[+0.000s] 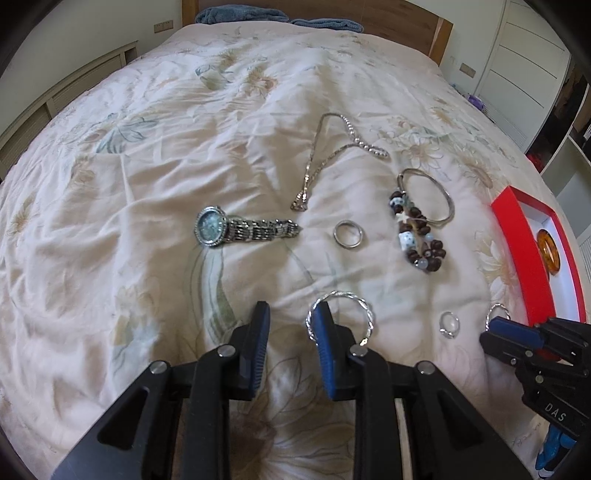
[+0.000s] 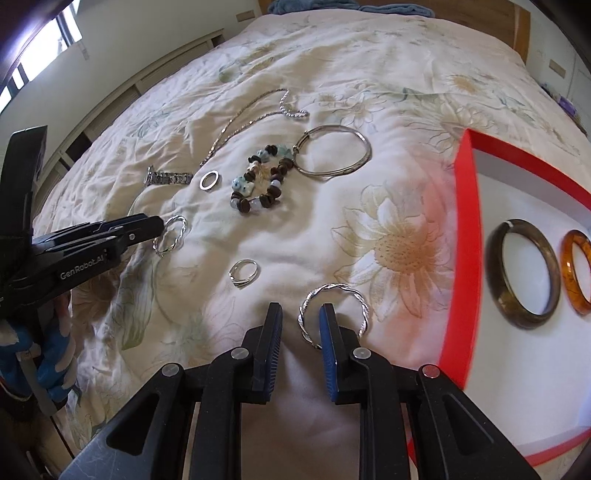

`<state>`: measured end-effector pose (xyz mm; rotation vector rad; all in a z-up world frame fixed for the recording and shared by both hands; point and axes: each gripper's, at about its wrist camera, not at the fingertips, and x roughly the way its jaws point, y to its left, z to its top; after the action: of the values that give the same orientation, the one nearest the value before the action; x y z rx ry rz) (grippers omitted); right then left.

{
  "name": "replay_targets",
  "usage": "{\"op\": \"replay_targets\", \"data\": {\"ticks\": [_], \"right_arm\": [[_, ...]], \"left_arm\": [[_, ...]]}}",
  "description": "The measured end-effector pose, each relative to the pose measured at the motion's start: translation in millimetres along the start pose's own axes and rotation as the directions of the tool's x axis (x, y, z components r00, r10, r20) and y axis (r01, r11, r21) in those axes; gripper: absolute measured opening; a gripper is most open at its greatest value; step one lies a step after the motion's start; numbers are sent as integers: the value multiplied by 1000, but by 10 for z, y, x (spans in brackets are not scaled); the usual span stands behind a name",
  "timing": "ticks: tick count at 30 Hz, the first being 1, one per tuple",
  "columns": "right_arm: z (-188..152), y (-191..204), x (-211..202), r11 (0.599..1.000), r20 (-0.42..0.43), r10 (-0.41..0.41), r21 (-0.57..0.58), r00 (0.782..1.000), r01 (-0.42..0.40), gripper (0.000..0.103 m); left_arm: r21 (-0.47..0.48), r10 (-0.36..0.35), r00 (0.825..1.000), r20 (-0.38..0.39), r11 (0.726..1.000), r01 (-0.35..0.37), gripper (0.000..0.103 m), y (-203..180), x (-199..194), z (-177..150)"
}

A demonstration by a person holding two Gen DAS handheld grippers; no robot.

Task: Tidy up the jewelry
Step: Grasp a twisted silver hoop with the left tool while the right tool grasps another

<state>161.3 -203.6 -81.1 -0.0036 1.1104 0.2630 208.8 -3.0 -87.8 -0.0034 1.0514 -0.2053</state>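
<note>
Jewelry lies on a floral bedspread (image 1: 155, 206). My left gripper (image 1: 291, 314) is open; its right finger reaches into a twisted silver hoop (image 1: 364, 306), which also shows in the right wrist view (image 2: 173, 230). My right gripper (image 2: 301, 314) is open, its right finger inside a second twisted silver hoop (image 2: 354, 295). Further off lie a watch (image 1: 236, 226), a chain necklace (image 1: 325, 147), a plain ring (image 1: 348, 233), a beaded bracelet (image 1: 417, 232), a silver bangle (image 2: 332, 153) and a small ring (image 2: 243, 273). A red box (image 2: 466, 236) holds a dark bangle (image 2: 524, 273) and an amber bangle (image 2: 578, 273).
The red box (image 1: 517, 251) sits at the bed's right side. A wooden headboard (image 1: 369, 14) with blue cloth (image 1: 240, 14) is at the far end. A low cabinet (image 1: 55, 96) runs along the left wall. White wardrobe doors (image 1: 524, 55) stand at the right.
</note>
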Motion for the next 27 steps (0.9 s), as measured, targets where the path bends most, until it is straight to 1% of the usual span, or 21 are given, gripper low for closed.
{"op": "replay_targets", "data": {"ticks": [5, 7, 9, 11, 13, 14, 15, 16, 22, 27], "right_arm": [[10, 0, 44, 1000, -6, 14, -2, 1000, -14, 20], [10, 4, 75, 1000, -6, 23, -3, 1000, -23, 20], [9, 5, 88, 999, -3, 32, 2, 999, -32, 20], [7, 7, 107, 999, -4, 48, 11, 999, -48, 17], [-6, 6, 113, 998, -2, 59, 16, 998, -59, 8], [-13, 6, 116, 998, 0, 66, 20, 998, -66, 7], [-21, 6, 115, 997, 2, 70, 23, 998, -70, 6], [-28, 8, 110, 997, 4, 73, 27, 997, -73, 6], [-102, 21, 1, 992, 27, 109, 59, 994, -110, 5], [-213, 171, -189, 987, 52, 145, 56, 988, -148, 5]], "left_arm": [[18, -48, 998, -30, 999, 48, 24, -46, 96, -60], [33, -40, 999, -31, 999, 41, 24, -76, 141, -82], [20, -49, 998, -31, 999, 50, 24, -63, 170, -89], [10, -58, 998, -31, 998, 58, 22, -51, 181, -80], [11, -56, 998, -23, 998, 56, 16, -56, 186, -78], [13, -51, 999, -19, 999, 51, 12, -57, 184, -83], [14, -43, 999, -14, 999, 44, 7, -58, 177, -86], [13, -40, 999, -11, 999, 40, 6, -52, 170, -93], [0, -33, 999, 4, 999, 33, 5, -36, 43, -106], [-9, -24, 1000, 20, 1000, 24, 5, -6, -172, -161]]}}
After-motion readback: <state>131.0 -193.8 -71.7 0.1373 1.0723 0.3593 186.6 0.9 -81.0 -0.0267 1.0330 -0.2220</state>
